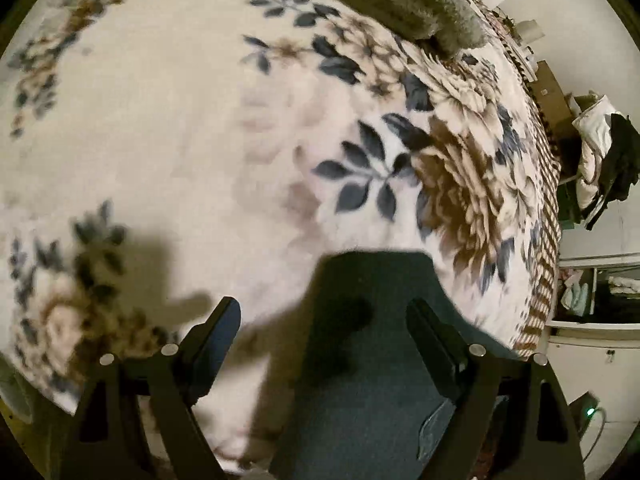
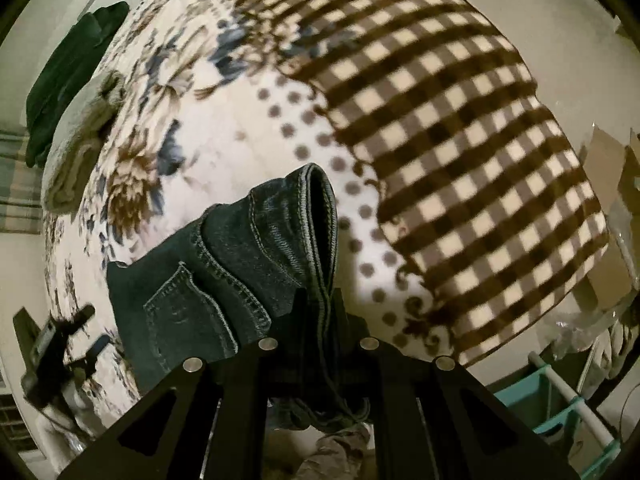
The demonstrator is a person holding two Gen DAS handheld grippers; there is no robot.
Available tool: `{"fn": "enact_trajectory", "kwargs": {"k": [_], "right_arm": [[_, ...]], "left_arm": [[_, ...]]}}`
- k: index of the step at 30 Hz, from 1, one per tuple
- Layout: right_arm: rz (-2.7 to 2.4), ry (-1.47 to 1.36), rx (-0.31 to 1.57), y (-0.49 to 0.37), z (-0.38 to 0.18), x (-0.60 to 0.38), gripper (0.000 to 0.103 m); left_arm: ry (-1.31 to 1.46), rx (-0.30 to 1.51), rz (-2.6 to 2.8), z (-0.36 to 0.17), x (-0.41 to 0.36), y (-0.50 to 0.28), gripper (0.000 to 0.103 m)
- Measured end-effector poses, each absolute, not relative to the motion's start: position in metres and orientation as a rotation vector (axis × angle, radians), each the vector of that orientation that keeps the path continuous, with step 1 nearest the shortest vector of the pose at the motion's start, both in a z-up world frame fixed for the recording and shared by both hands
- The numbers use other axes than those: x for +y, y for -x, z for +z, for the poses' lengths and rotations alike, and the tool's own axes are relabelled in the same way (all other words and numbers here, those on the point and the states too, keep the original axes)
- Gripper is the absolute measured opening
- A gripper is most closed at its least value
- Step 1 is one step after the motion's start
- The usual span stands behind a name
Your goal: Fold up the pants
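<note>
Dark blue denim pants lie on a floral blanket on a bed. My right gripper is shut on the bunched waistband, which stands up between its fingers; a back pocket shows to the left. In the left wrist view a flat dark part of the pants lies between and under the fingers of my left gripper, which is open and hovers above it. The left gripper also shows at the far left of the right wrist view.
A grey folded towel and a dark green garment lie at the far side of the bed. The blanket's brown checked border hangs over the bed edge. Cardboard boxes, a teal bin and clutter stand beside the bed.
</note>
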State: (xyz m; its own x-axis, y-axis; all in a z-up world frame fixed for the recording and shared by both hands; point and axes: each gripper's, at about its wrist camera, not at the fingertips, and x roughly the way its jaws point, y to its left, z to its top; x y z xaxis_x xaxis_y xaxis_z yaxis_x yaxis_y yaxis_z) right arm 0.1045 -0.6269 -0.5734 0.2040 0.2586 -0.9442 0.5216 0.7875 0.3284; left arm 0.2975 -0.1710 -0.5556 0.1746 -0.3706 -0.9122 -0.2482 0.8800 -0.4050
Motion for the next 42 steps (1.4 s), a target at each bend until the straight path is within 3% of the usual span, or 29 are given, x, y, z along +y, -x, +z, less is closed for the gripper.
{"fn": "enact_trajectory", "kwargs": {"k": [5, 7, 8, 11, 16, 17, 19, 20, 21, 22, 23, 24, 31, 32, 33, 34, 35, 36, 42], "right_arm": [[-0.219, -0.72, 1.414, -0.108, -0.588, -0.632, 0.014], [-0.222, -0.746, 1.415, -0.107, -0.592, -0.635, 0.014], [-0.22, -0.752, 1.413, -0.106, -0.592, -0.636, 0.014], [-0.208, -0.747, 1.407, -0.106, -0.589, -0.635, 0.014], [-0.189, -0.773, 1.411, -0.107, -0.594, -0.64, 0.014], [-0.189, -0.77, 1.415, -0.108, -0.596, -0.641, 0.018], [-0.183, -0.771, 1.447, -0.112, -0.602, -0.642, 0.038], [-0.186, -0.778, 1.457, -0.111, -0.604, -0.644, 0.06], [-0.182, -0.801, 1.459, -0.108, -0.604, -0.648, 0.083], [-0.166, -0.838, 1.442, -0.103, -0.602, -0.652, 0.09], [-0.147, -0.878, 1.42, -0.097, -0.599, -0.656, 0.092], [-0.142, -0.9, 1.407, -0.092, -0.598, -0.659, 0.092], [-0.14, -1.2, 1.396, -0.031, -0.622, -0.66, 0.092], [-0.136, -1.223, 1.378, -0.028, -0.626, -0.658, 0.083], [-0.138, -1.237, 1.349, -0.025, -0.628, -0.657, 0.061], [-0.148, -1.24, 1.333, -0.024, -0.629, -0.655, 0.054], [-0.167, -1.226, 1.322, -0.024, -0.628, -0.653, 0.042], [-0.17, -1.208, 1.315, -0.025, -0.627, -0.65, 0.034], [-0.15, -0.957, 1.342, -0.041, -0.587, -0.633, 0.024]], "left_arm": [[0.634, 1.469, -0.121, -0.585, -0.178, -0.319, 0.081], [0.654, 1.456, -0.138, -0.591, -0.179, -0.324, 0.028], [0.64, 1.454, -0.135, -0.591, -0.18, -0.325, 0.01], [0.576, 1.428, -0.16, -0.589, -0.183, -0.325, 0.006], [0.584, 1.438, -0.161, -0.599, -0.178, -0.328, 0.006], [0.59, 1.439, -0.162, -0.595, -0.177, -0.327, 0.008], [0.597, 1.44, -0.165, -0.585, -0.175, -0.324, 0.011], [0.607, 1.444, -0.165, -0.58, -0.173, -0.321, 0.022], [0.622, 1.449, -0.176, -0.572, -0.169, -0.314, 0.042], [0.629, 1.446, -0.182, -0.568, -0.168, -0.31, 0.055], [0.64, 1.432, -0.192, -0.561, -0.165, -0.298, 0.078], [0.651, 1.421, -0.199, -0.556, -0.164, -0.29, 0.085], [0.728, 1.516, -0.168, -0.578, -0.165, -0.219, 0.085], [0.74, 1.532, -0.164, -0.582, -0.166, -0.214, 0.085], [0.76, 1.549, -0.161, -0.589, -0.169, -0.205, 0.083], [0.77, 1.542, -0.161, -0.59, -0.171, -0.198, 0.08], [0.764, 1.515, -0.172, -0.589, -0.175, -0.191, 0.056], [0.726, 1.506, -0.174, -0.585, -0.18, -0.187, 0.044], [0.611, 1.475, -0.182, -0.575, -0.188, -0.18, 0.037]]}}
